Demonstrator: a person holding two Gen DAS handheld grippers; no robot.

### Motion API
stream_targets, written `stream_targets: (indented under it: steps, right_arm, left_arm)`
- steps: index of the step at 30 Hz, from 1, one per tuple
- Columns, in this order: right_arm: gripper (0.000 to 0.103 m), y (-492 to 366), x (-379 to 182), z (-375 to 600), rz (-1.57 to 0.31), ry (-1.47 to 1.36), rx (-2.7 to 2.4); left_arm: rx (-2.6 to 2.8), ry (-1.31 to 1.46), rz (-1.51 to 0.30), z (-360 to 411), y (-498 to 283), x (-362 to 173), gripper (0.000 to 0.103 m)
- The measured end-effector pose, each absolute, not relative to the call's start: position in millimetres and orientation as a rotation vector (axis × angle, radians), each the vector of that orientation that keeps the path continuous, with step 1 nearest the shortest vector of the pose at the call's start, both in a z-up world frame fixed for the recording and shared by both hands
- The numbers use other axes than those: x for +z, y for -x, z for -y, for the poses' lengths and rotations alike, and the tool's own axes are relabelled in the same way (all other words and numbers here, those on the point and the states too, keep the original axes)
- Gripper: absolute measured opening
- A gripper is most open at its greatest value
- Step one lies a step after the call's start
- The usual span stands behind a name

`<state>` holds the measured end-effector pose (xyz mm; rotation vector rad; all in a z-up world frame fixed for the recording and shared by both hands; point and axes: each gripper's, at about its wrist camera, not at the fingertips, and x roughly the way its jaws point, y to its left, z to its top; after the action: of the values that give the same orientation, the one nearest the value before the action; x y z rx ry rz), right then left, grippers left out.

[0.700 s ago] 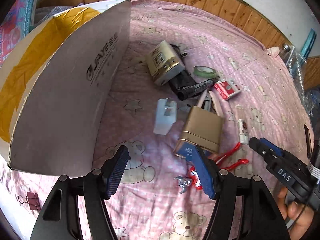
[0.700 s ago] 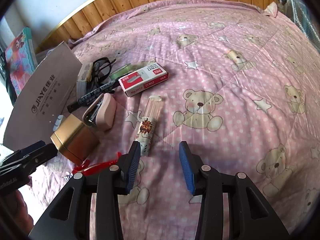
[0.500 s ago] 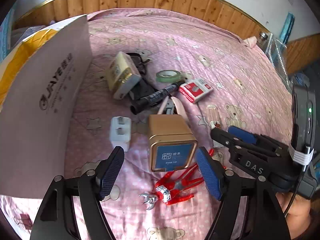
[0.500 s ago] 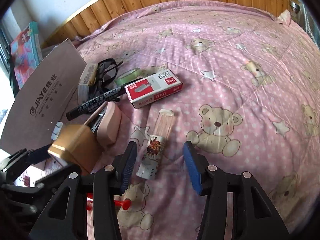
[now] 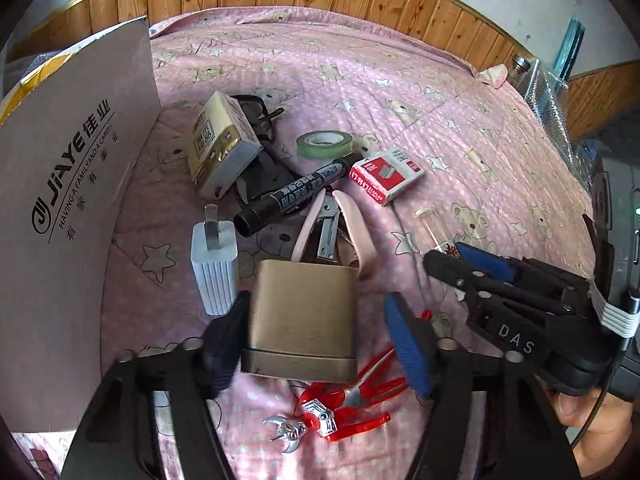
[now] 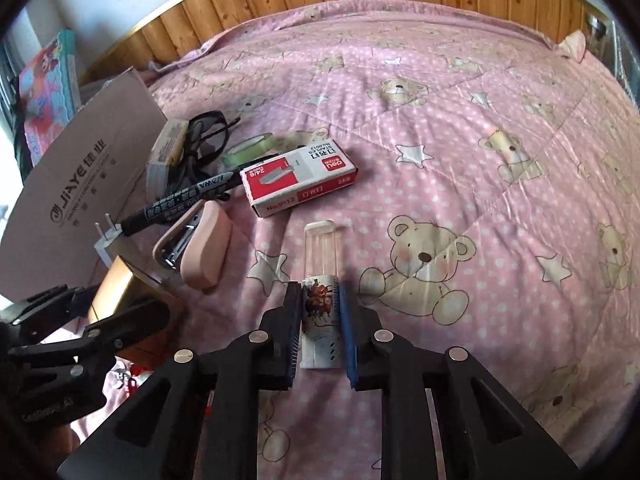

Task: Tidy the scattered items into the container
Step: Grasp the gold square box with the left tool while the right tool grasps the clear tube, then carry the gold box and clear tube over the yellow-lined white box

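A gold tin (image 5: 300,316) lies on the pink bedspread between the fingers of my left gripper (image 5: 316,320), which is open; its left pad sits close to the tin's side and its blue right pad stands clear. My right gripper (image 6: 320,308) is shut on a small printed tube (image 6: 322,264) with a clear cap, lying flat on the bed; this gripper (image 5: 452,258) also shows at the right of the left wrist view. The cardboard box (image 5: 72,200) stands at the left, and its wall (image 6: 92,184) shows in the right wrist view too.
Loose on the bed: a white charger plug (image 5: 214,268), black marker (image 5: 296,196), pink stapler (image 5: 348,224), red staples box (image 5: 386,174), green tape roll (image 5: 326,144), gold-and-white pack (image 5: 220,148), black glasses (image 6: 208,132) and a red toy figure (image 5: 344,400). Wooden panelling runs behind.
My left gripper swung toward the gold tin and now straddles it. My right gripper moved forward over the printed tube and closed on it.
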<state>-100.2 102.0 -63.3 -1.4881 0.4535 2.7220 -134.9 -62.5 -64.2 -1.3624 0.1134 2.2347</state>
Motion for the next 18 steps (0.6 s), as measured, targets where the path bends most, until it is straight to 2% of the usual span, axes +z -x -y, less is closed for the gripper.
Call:
stream_targets:
  steps: [7, 18]
  right_arm:
    - [0.019, 76, -49, -111, -0.607, 1.45, 2.765]
    - [0.019, 57, -32, -91, -0.631, 1.438, 2.819]
  left_arm:
    - [2.236, 1.262, 0.008, 85, 133, -39, 0.051]
    - [2.261, 1.162, 0.055, 100, 111, -1, 0.051]
